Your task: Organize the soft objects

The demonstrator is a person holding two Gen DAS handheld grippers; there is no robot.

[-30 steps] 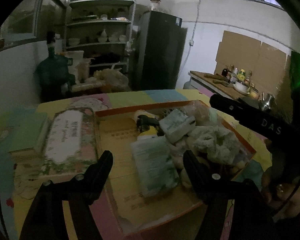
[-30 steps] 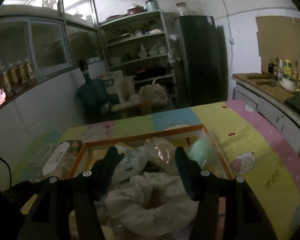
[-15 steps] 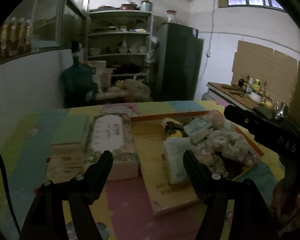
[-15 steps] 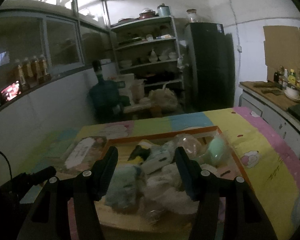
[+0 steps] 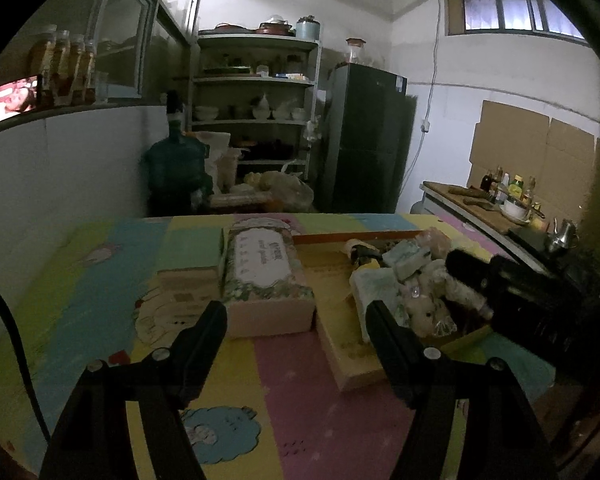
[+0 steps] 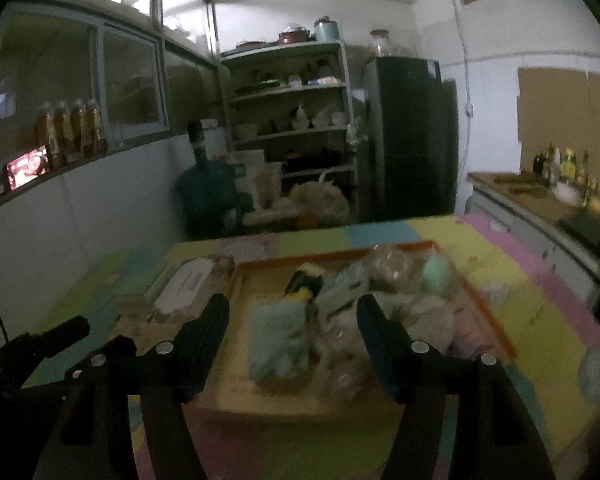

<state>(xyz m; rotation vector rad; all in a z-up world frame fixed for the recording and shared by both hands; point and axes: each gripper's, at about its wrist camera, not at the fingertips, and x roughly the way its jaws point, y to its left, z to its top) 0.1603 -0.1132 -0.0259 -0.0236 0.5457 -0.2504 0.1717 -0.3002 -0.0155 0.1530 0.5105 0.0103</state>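
Note:
A flat cardboard tray with an orange rim (image 6: pixel 332 254) lies on the colourful mat and holds a heap of soft things. Among them are a pale green pack (image 6: pixel 278 340), a black and yellow toy (image 6: pixel 304 284), a mint-coloured piece (image 6: pixel 436 272) and white plush (image 5: pixel 420 304). A floral tissue box (image 5: pixel 264 272) sits left of the tray (image 5: pixel 340 344). My left gripper (image 5: pixel 296 320) is open and empty, in front of the box and the tray's near corner. My right gripper (image 6: pixel 294 316) hovers before the tray; its jaws are opening and grip nothing.
A flat brown and green box (image 5: pixel 188 276) lies left of the tissue box. Beyond the table stand a shelf (image 5: pixel 260 120), a dark fridge (image 5: pixel 364 140) and a water jug (image 5: pixel 176 168). A counter with bottles (image 5: pixel 500 200) runs along the right.
Both grippers have drawn back from the tray, so more of the mat shows in front. The right gripper's fingers stand wider apart than before.

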